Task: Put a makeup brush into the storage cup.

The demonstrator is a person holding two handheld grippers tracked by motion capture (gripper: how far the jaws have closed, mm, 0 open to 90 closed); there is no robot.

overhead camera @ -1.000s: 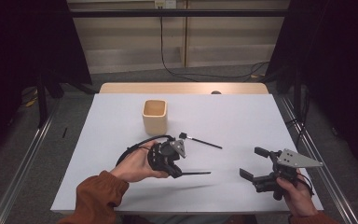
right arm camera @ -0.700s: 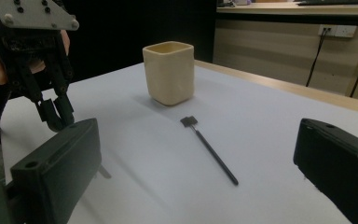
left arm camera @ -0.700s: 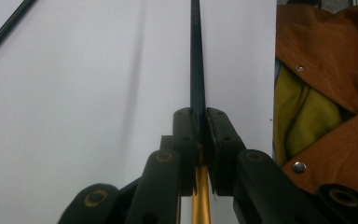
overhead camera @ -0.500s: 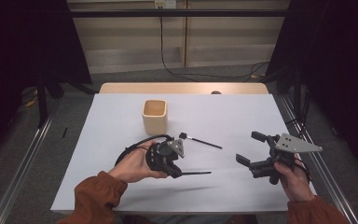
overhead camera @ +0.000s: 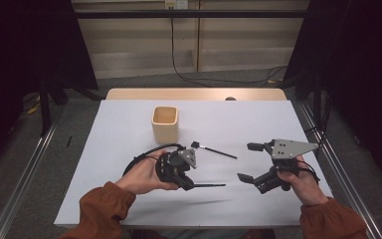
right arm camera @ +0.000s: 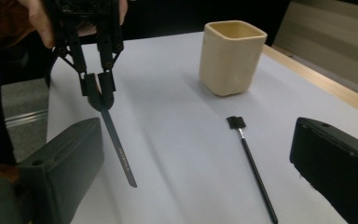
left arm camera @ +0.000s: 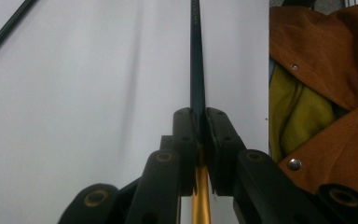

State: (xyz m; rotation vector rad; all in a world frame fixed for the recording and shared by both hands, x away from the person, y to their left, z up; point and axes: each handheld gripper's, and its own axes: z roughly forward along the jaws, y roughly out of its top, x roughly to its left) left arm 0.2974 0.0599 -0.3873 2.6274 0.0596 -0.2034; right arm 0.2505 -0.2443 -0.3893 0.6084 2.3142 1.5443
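Note:
My left gripper (overhead camera: 190, 185) (left arm camera: 199, 119) (right arm camera: 100, 97) is shut on a thin black stick (overhead camera: 210, 185) (left arm camera: 196, 56) (right arm camera: 120, 154) with a gold section behind the pads. The stick points right, lifted a little off the white table sheet (overhead camera: 124, 124). A second black brush (overhead camera: 215, 149) (right arm camera: 254, 172) (left arm camera: 4, 30) lies flat on the sheet, its small head toward a cream square cup (overhead camera: 165, 124) (right arm camera: 232, 56) standing upright farther back. My right gripper (overhead camera: 247, 162) (right arm camera: 196, 135) hovers at the right, jaws wide open and empty, facing the left gripper and the lying brush.
A wooden table edge (overhead camera: 194, 93) shows beyond the sheet's far side. Metal rails (overhead camera: 25, 179) run along both sides of the table. A cable (overhead camera: 144, 154) loops from the left gripper. Orange sleeves (overhead camera: 99, 211) come in at the bottom.
The right gripper has risen and moved away from the front edge, toward the middle right of the sheet. The left gripper and its stick have stayed still.

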